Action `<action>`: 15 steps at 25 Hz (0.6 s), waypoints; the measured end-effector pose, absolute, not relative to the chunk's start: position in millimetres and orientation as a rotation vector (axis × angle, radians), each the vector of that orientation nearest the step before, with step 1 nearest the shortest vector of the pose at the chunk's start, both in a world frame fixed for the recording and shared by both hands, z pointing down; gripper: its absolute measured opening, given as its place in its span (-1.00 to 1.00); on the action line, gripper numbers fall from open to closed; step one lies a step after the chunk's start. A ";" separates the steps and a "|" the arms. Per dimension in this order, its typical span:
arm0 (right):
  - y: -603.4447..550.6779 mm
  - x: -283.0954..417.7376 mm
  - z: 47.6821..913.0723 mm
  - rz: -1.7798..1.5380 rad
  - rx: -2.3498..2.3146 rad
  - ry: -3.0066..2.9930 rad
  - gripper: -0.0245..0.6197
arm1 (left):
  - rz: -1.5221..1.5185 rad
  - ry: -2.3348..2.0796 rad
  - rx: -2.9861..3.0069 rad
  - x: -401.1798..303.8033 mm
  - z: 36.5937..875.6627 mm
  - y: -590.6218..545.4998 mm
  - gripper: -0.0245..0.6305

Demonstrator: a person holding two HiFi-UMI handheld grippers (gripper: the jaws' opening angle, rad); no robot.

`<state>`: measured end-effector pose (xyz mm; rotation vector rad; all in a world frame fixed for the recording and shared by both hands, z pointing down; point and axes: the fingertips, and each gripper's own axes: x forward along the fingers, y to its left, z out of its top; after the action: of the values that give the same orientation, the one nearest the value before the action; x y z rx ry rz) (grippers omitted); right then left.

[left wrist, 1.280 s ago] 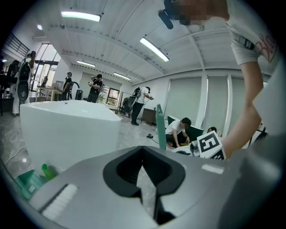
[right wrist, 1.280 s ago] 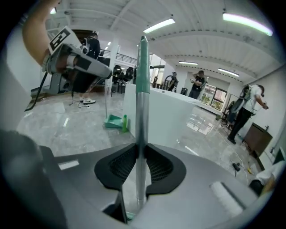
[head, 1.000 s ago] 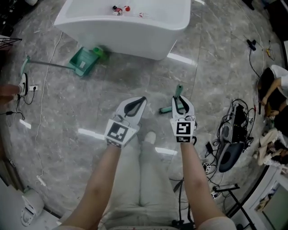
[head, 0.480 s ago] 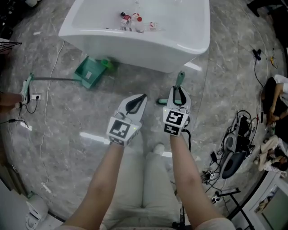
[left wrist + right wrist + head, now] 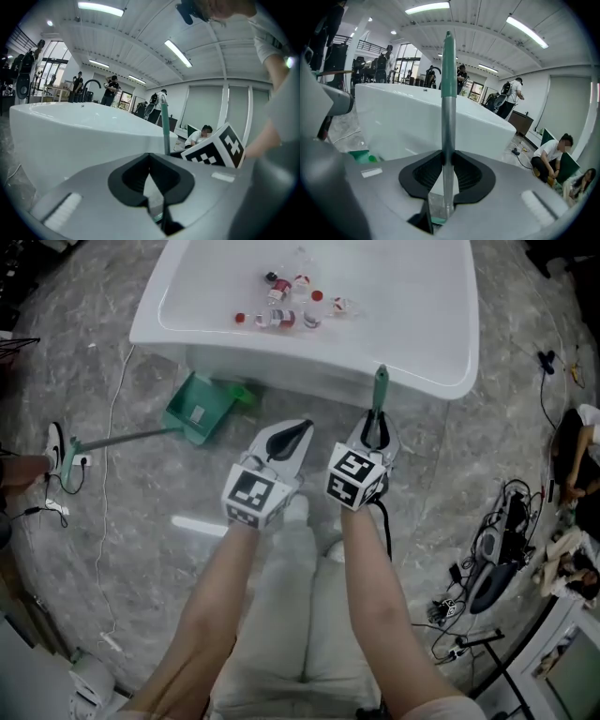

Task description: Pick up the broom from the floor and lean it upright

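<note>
— Where is the broom (image 5: 448,93)?
— Upright in the right gripper (image 5: 375,432). Its jaws are pinched on the metal handle, green grip on top, just in front of the bathtub (image 5: 412,352) at twelve o'clock.
— And the left gripper (image 5: 289,435)?
— Jaws together, holding nothing, just beside the right one. A green dustpan (image 5: 199,409) lies on the floor at ten o'clock.

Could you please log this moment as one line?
right hand-held gripper: shut on broom pole | left hand-held gripper: shut, empty | dustpan: on floor by tub
</note>
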<state>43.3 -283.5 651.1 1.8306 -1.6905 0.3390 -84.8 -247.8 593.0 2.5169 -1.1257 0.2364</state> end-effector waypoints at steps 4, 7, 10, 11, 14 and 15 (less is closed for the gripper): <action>-302.8 32.9 647.7 0.340 1.845 -1.687 -0.68 | 0.224 -1.130 2.526 -89.0 591.2 -262.7 -0.93; -315.4 29.9 650.8 0.336 1.844 -1.673 -0.67 | 0.208 -1.161 2.510 -95.1 591.3 -271.0 -0.93; -321.2 28.5 654.0 0.323 1.841 -1.656 -0.67 | 0.217 -1.170 2.497 -97.6 594.3 -271.9 -0.93; -322.3 28.0 654.0 0.316 1.843 -1.652 -0.67 | 0.220 -1.172 2.495 -98.3 594.4 -272.3 -0.93; -322.8 25.6 654.8 0.295 1.837 -1.654 -0.67 | 0.217 -1.180 2.490 -100.1 592.4 -273.1 -0.93; -321.9 24.5 655.6 0.299 1.830 -1.662 -0.65 | 0.219 -1.180 2.488 -100.5 592.1 -272.3 -0.93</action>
<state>24.5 -321.9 655.6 1.8301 -1.6616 0.2990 -100.5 -272.3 592.1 2.4877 -1.1803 0.2194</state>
